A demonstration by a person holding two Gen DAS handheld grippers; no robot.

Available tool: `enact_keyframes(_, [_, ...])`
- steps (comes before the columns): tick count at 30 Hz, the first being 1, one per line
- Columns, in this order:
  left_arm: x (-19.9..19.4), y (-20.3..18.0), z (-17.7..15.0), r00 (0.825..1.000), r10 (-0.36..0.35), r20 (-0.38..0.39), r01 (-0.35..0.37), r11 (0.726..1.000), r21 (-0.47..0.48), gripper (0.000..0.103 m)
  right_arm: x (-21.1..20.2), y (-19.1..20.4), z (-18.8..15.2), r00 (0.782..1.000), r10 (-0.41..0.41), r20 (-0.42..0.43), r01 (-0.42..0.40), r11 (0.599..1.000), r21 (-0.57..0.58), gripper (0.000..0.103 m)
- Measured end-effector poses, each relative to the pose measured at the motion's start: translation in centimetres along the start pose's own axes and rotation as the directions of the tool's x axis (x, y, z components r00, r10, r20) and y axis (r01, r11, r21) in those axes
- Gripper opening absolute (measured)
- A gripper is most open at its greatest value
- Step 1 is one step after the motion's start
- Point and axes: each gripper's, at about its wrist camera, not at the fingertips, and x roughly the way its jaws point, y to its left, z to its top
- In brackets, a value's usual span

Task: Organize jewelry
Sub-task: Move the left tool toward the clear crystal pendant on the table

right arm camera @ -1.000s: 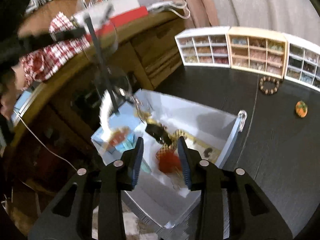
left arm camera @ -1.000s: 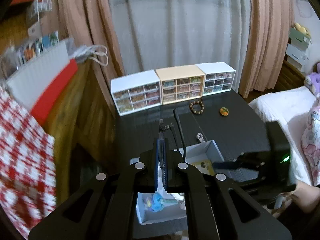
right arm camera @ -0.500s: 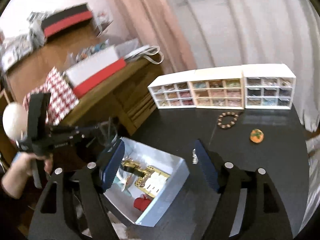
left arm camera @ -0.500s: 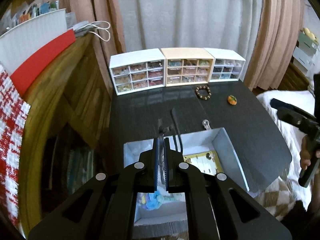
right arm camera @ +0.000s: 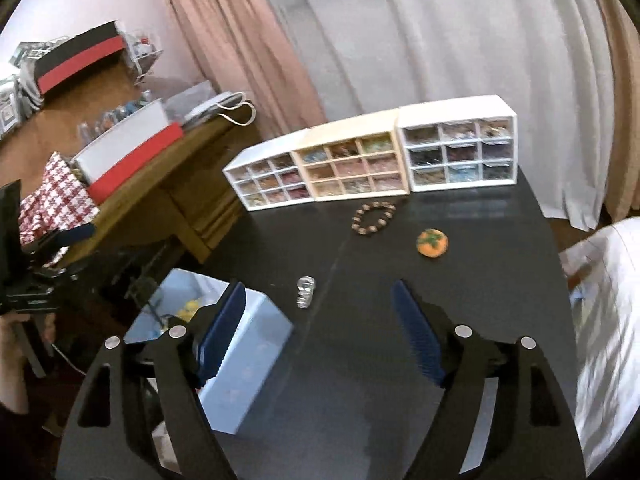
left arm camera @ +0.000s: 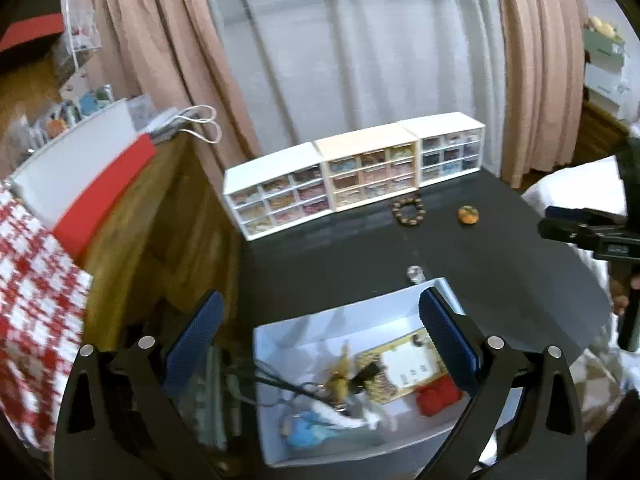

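A pale blue open box [left arm camera: 404, 312] sits at the near edge of the black table [left arm camera: 348, 252] and holds mixed jewelry: a black cord, a gold piece, a card, something red. My left gripper [left arm camera: 320, 344] is open above the box. My right gripper [right arm camera: 320, 320] is open and empty over the table, right of the box [right arm camera: 244, 360]. A brown bead bracelet [right arm camera: 373, 217], an orange round ornament [right arm camera: 433, 242] and a small clear clip [right arm camera: 305, 291] lie on the table. Three small drawer cabinets [right arm camera: 352, 164] stand at the back.
A wooden desk [right arm camera: 152, 200] on the left carries a red and white box [right arm camera: 128, 156] and a red checked cloth [left arm camera: 36, 264]. Curtains hang behind the cabinets. White bedding [right arm camera: 608, 320] lies to the right.
My left gripper has opened from shut, and the black cord it held now lies in the box. My right gripper has opened, risen out of the box and shifted right over the table.
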Motion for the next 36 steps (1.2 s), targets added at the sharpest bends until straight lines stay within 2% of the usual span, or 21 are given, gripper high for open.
enact_keyframes(3, [0.9,-0.5,-0.5,0.998,-0.057,-0.02,0.056,0.998,-0.03,0.099,0.0,-1.6,-0.4,1.0,-0.026,-0.004,0.026,1.0,0.015,0.077])
enact_keyframes(4, [1.5,-0.7,-0.7,0.996,-0.081,-0.048,0.079,0.996,-0.042,0.099,0.0,-2.2,-0.6,0.999,-0.037,-0.008,0.037,0.999,0.022,0.077])
enact_keyframes(6, [2.8,-1.1,-1.2,0.984,-0.136,-0.111,0.13,0.99,-0.057,0.099,0.2,-3.3,-0.9,0.998,-0.054,-0.023,0.054,0.998,0.034,0.077])
enact_keyframes(8, [3.6,-1.5,-1.5,0.975,-0.17,-0.14,0.162,0.985,-0.062,0.099,0.4,-4.4,-1.3,0.997,-0.075,-0.035,0.076,0.996,0.045,0.077])
enact_keyframes(15, [6.4,-2.1,-1.4,0.972,-0.17,-0.163,0.168,0.985,-0.026,0.099,2.3,-6.9,-1.9,0.995,-0.09,-0.053,0.094,0.992,0.084,0.077])
enact_keyframes(20, [10.5,-3.6,2.5,0.957,-0.182,-0.227,0.192,0.981,0.022,0.099,4.9,-7.2,-1.4,0.99,-0.112,-0.079,0.116,0.992,0.048,0.077])
enact_keyframes(24, [14.2,-5.8,4.7,0.938,-0.167,-0.305,0.19,0.98,0.05,0.099,6.0,-7.0,-0.7,0.995,-0.077,-0.07,0.08,0.996,0.042,0.077])
enact_keyframes(25, [15.4,-6.5,5.0,0.929,-0.159,-0.334,0.187,0.981,0.053,0.099,6.2,-7.0,-0.5,0.995,-0.072,-0.068,0.075,0.996,0.041,0.077])
enact_keyframes(29, [19.8,-8.0,5.3,0.876,-0.16,-0.455,0.188,0.982,0.016,0.099,6.8,-7.1,-0.1,0.996,-0.061,-0.066,0.065,0.996,0.055,0.077])
enact_keyframes(33, [22.9,-8.8,5.4,0.842,-0.154,-0.516,0.177,0.984,-0.006,0.099,7.2,-7.1,0.3,0.994,-0.085,-0.072,0.087,0.996,0.024,0.077])
enact_keyframes(36, [24.5,-9.5,5.4,0.802,-0.182,-0.569,0.207,0.978,-0.022,0.099,7.6,-7.2,0.7,0.992,-0.104,-0.073,0.105,0.994,0.012,0.077])
